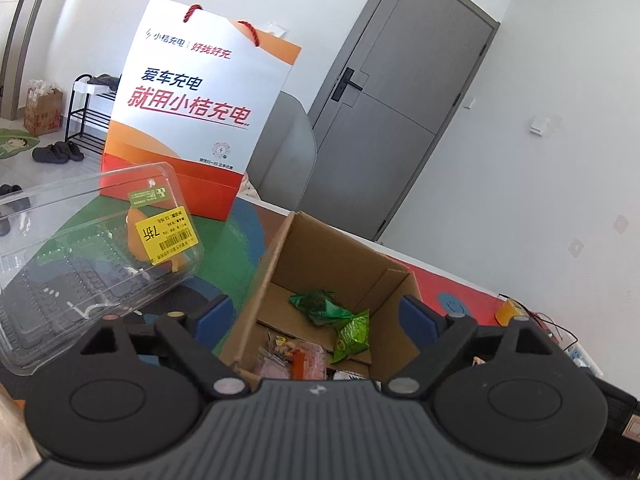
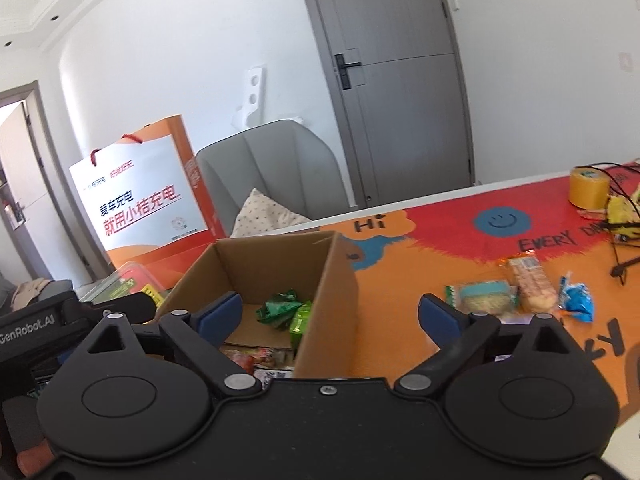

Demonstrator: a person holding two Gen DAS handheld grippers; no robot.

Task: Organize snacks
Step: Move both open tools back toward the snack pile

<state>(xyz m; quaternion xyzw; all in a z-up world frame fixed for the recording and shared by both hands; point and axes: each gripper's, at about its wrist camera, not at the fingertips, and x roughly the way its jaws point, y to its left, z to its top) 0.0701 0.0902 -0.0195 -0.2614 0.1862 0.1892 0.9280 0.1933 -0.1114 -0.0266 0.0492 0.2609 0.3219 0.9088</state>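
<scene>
We held the left gripper [image 1: 316,314] with its blue-padded jaws spread wide and empty above the open brown cardboard box [image 1: 340,248]. Our right gripper [image 2: 330,314] was likewise wide open, gripping nothing, straddling the box's right wall. Green snack packets [image 1: 348,324] lay inside the box. More wrapped snacks [image 2: 528,280] lay to its right on the orange-and-red printed table mat [image 2: 420,272].

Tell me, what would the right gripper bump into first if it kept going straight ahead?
Probably the cardboard box: its near right wall stands between the open right gripper fingers. Depth is hard to judge.
</scene>
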